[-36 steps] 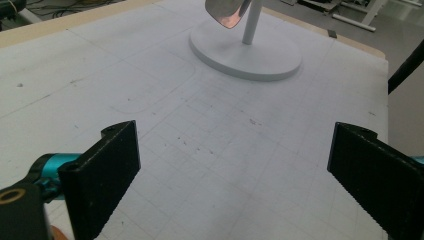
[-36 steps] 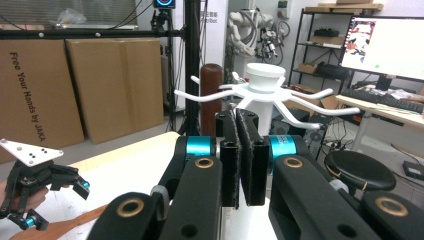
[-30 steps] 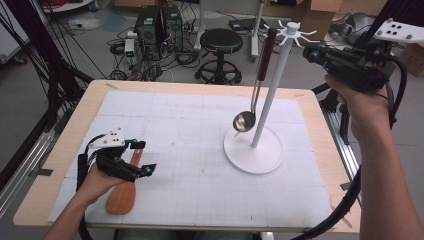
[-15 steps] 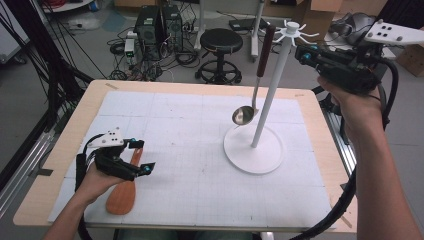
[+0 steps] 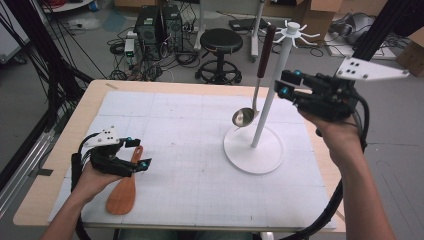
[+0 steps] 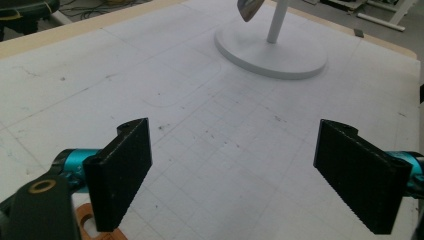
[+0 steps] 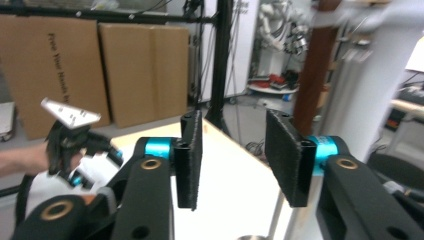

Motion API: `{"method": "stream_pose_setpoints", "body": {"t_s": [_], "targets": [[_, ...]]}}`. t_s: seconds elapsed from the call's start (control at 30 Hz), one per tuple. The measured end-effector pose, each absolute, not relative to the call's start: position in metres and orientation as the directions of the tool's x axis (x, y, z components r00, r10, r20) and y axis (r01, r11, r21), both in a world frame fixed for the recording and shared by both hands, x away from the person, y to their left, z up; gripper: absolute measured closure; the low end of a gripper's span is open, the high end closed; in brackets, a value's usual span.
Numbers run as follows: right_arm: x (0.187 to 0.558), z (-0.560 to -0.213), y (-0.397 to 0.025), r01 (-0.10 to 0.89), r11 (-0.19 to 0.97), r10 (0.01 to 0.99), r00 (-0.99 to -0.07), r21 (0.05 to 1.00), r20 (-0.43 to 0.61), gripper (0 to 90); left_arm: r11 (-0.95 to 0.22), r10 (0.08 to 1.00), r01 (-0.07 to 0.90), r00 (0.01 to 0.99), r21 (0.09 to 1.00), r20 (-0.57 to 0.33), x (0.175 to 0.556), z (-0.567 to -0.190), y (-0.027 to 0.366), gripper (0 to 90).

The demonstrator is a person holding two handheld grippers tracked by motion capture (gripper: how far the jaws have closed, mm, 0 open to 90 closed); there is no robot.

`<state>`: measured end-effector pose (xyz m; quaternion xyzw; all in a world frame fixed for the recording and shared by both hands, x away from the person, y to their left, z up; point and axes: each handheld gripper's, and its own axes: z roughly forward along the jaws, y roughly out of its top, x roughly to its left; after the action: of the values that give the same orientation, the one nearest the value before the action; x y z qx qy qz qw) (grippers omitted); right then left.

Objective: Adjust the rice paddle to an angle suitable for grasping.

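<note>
From the high view, the ladle (image 5: pixel 254 82) hangs by its dark handle from the top of the white rack (image 5: pixel 270 95), its bowl clear of the round base; that item appears done. The wooden spatula (image 5: pixel 125 187) lies flat on the counter (image 5: pixel 200 150) near the front left corner, not yet hung. The left claw (image 5: pixel 136 153) rests low over the spatula's handle end with its jaws apart, holding nothing. The right claw (image 5: pixel 286 82) is raised beside the rack's pole, jaws apart and empty, near the ladle handle but not touching it. In the left gripper view, the left claw (image 6: pixel 250 175) stands wide open above the gridded mat, with a sliver of the spatula (image 6: pixel 92 225) at the bottom edge beneath the left-hand jaw. In the right gripper view, the right claw (image 7: pixel 235 155) is open on nothing; the ladle handle (image 7: pixel 312 75) and the pole stand just behind the right-hand jaw. Judged remaining: grip the spatula, lift it, and hook it on the rack.
</note>
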<state>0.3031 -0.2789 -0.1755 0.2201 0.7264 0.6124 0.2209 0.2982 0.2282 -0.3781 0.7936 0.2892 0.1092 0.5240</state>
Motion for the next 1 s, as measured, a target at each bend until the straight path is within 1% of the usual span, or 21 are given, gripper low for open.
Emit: {"method": "stream_pose_setpoints", "body": {"t_s": [0.2,0.3,0.47,0.53,0.8,1.0], "targets": [[0.302,-0.212,-0.271,0.089,0.155,0.571,-0.821,0.984,-0.016,49.6,-0.285,0.587,0.351,0.800,0.892,-0.127,0.299,-0.380,0.231,18.3],[0.304,-0.230,-0.269,0.111,0.148,0.565,-0.825,0.983,0.008,48.2,-0.293,0.583,0.347,0.803,0.891,-0.121,0.300,-0.380,0.234,21.3],[0.306,-0.255,-0.268,0.147,0.131,0.564,-0.824,0.980,0.048,44.7,-0.289,0.588,0.350,0.800,0.891,-0.124,0.300,-0.382,0.236,23.3],[0.307,-0.265,-0.268,0.164,0.126,0.568,-0.820,0.978,0.064,41.5,-0.289,0.588,0.352,0.799,0.890,-0.125,0.301,-0.382,0.237,24.6],[0.308,-0.293,-0.269,0.212,0.106,0.577,-0.809,0.971,0.114,32.5,-0.291,0.594,0.358,0.795,0.887,-0.126,0.301,-0.383,0.238,27.1],[0.304,-0.308,-0.272,0.230,0.101,0.589,-0.798,0.968,0.128,28.4,-0.300,0.589,0.362,0.798,0.882,-0.127,0.301,-0.385,0.240,31.5]]}}
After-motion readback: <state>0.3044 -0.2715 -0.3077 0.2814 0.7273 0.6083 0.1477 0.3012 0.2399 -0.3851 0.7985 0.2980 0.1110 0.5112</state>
